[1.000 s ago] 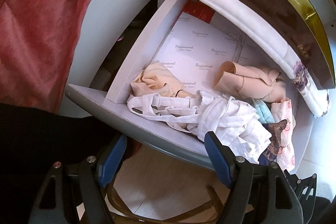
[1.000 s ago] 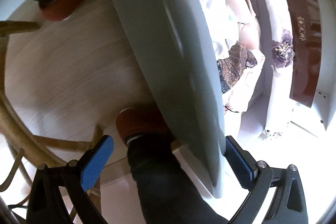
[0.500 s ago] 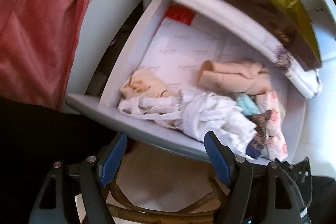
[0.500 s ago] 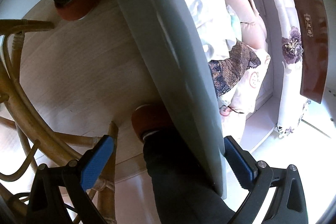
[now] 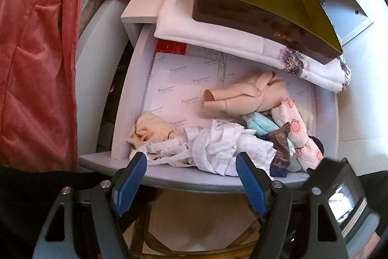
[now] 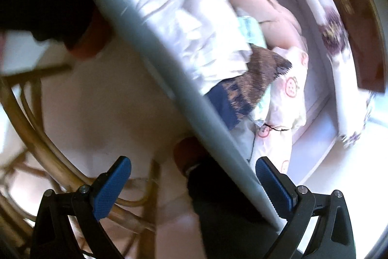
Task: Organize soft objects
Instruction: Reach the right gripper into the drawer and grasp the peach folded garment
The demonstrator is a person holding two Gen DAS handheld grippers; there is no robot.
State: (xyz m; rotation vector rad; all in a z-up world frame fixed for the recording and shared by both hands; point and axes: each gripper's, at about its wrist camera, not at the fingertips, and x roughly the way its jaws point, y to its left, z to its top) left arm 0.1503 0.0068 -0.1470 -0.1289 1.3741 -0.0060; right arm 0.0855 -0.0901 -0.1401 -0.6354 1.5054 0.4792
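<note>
So the open grey drawer [image 5: 189,182] has a pile of soft stuff bunched along its front edge: a crumpled white cotton garment [image 5: 218,149] in the middle, a cream scrunched cloth [image 5: 148,130] at the front-left corner, and a pink fruit-print fabric [image 5: 303,135] plus a dark lace piece [image 5: 281,145] toward the front-right corner. A rolled beige stocking bundle [image 5: 237,98] sits further back on the paper liner [image 5: 179,86]. The left gripper [image 5: 191,181] hangs just outside the front edge with its jaws spread and nothing between them, and the right gripper [image 6: 194,186] is also spread wide, straddling the drawer's front panel, though that view is blurry.
</note>
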